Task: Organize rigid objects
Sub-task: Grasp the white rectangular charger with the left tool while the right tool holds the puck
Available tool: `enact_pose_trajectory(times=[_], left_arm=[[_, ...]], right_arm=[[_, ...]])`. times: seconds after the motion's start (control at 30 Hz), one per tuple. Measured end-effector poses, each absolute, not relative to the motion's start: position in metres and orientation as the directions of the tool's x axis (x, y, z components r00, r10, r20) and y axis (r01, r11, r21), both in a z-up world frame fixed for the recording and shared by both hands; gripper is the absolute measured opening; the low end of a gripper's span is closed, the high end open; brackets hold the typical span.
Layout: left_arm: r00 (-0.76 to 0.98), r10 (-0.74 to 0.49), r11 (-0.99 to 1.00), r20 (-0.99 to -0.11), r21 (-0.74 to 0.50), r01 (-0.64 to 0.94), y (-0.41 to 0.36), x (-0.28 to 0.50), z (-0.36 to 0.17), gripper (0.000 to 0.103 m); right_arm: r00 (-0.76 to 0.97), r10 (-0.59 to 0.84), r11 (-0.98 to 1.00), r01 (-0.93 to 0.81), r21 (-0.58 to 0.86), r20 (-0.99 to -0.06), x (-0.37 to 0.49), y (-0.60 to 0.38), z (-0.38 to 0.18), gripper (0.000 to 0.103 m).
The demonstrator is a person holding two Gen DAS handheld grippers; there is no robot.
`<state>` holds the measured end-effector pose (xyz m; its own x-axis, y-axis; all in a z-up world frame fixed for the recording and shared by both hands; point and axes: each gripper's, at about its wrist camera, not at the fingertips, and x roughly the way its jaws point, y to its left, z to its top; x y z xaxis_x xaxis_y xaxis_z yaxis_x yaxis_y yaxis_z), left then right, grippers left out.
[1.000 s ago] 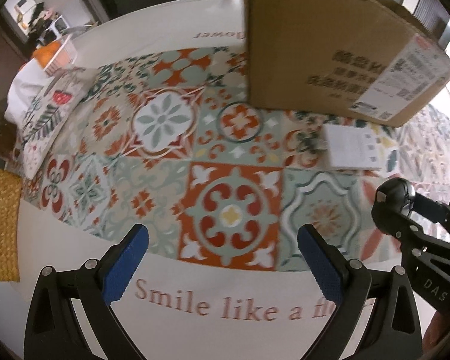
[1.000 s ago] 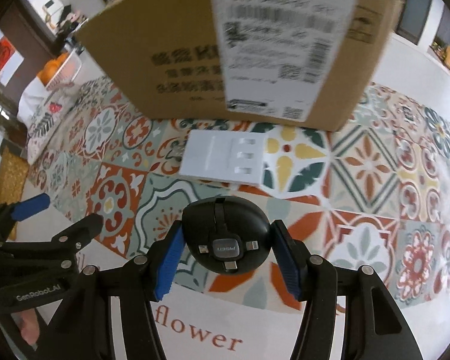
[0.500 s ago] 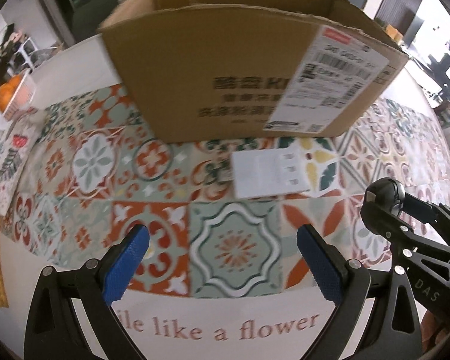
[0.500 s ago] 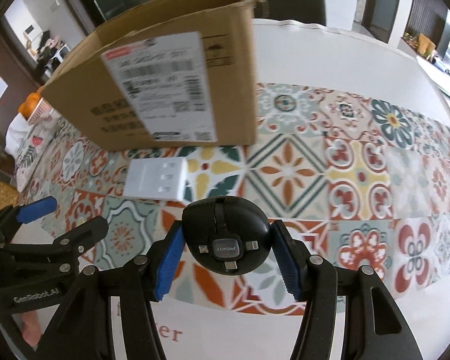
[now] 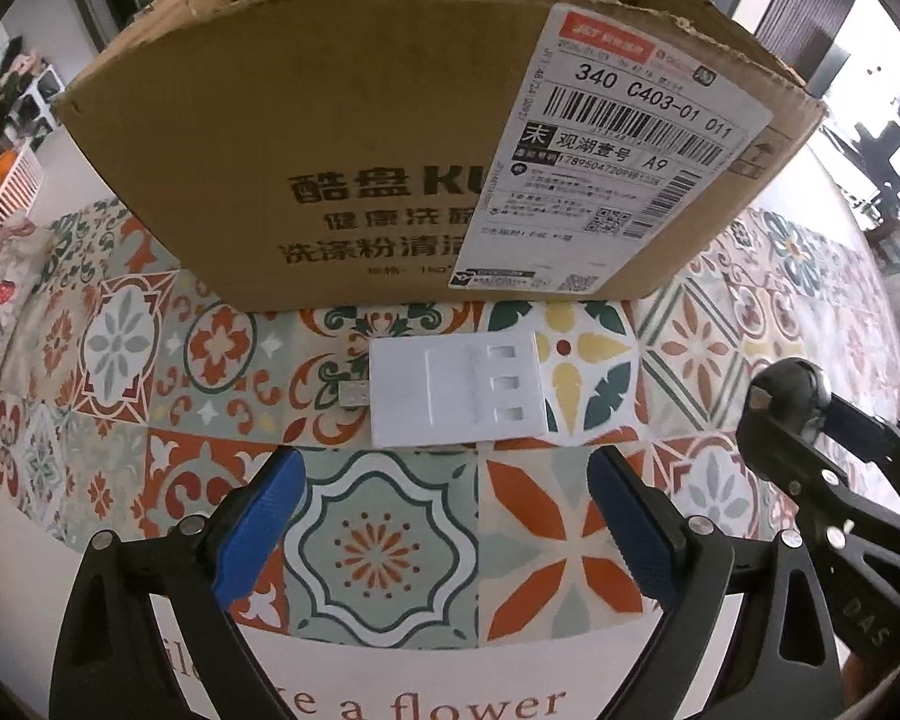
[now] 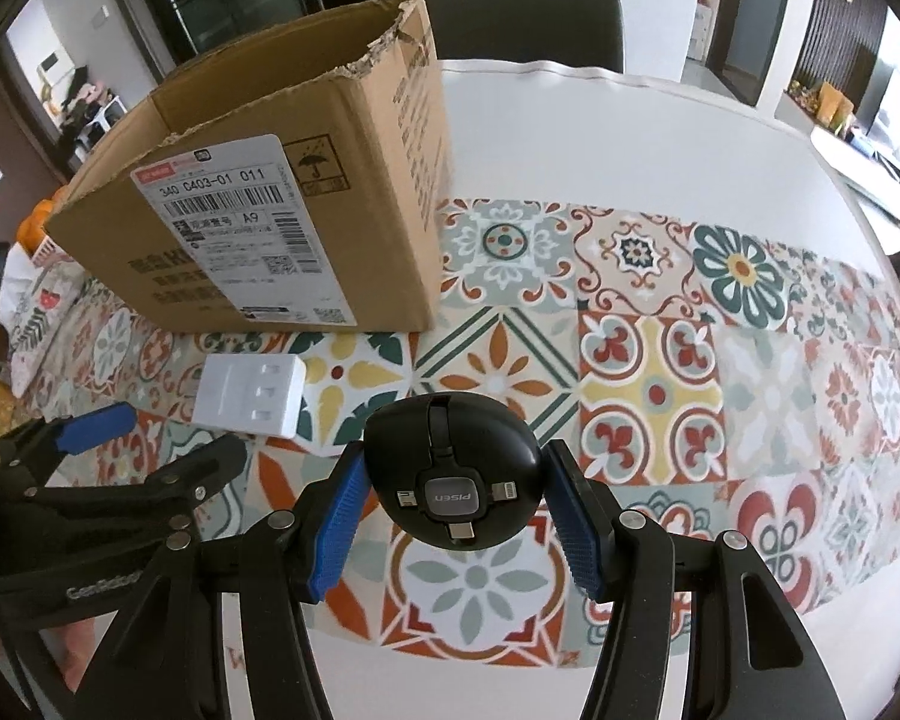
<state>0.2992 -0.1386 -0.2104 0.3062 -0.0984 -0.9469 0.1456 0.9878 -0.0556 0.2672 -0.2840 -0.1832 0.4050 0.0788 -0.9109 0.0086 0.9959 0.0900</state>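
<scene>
- 1 black round cable gadget, "PISEN" on its face, three connector tips visible around the logo. Pinched between the right gripper's two blue pads, held clear above the table.
- Same gadget shows at the right edge of the left wrist view, in the right gripper.
- 1 white flat adapter block with three rectangular slots in a column, lying flat on the patterned mat, just in front of the box, not touching the grippers. A small metal plug sticks out of its left side.
- In the right wrist view the white block sits left of the gadget, near the box's front face.
- Left gripper: jaws spread wide, have just been closing slightly, nothing between the 2 blue pads. It hovers just short of the white block.
- 1 open cardboard box, torn top edge, 1 shipping label on the front, standing on the mat.
- 1 tiled-pattern mat on 1 white round table; printed text reads "e a flower" at the near edge.
- 1 dark chair behind the table.
- 1 white basket with orange fruit at far left.
</scene>
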Motion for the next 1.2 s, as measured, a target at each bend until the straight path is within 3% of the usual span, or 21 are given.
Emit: enact_pose_trajectory(times=[0.17,0.47,0.67,0.9,1.2], left_arm=[[0.323,-0.087,0.993,-0.942,-0.054,0.109,-0.143,0.299,-0.214,0.094],[0.352,0.051,0.996,-0.934,0.075,0.055,-0.161,0.289,-0.219,0.093],[0.341,0.046,0.995,-0.939,0.072,0.065,-0.166,0.293,-0.228,0.093],[0.318,0.021,0.994,-0.948,0.053,0.092,-0.164,0.305,-0.242,0.084],[0.308,0.013,0.995,-0.951,0.043,0.092,-0.171,0.318,-0.256,0.081]], right_arm=[[0.413,0.081,0.996,-0.011,0.084,-0.907,0.269,-0.285,-0.184,0.058],[0.43,0.092,0.996,-0.027,0.09,-0.898,0.267,-0.292,-0.183,0.058],[0.414,0.071,0.997,-0.031,0.064,-0.907,0.27,-0.291,-0.189,0.058],[0.395,0.056,0.998,-0.036,0.046,-0.917,0.274,-0.286,-0.197,0.058],[0.389,0.066,0.998,-0.039,0.055,-0.919,0.28,-0.281,-0.203,0.058]])
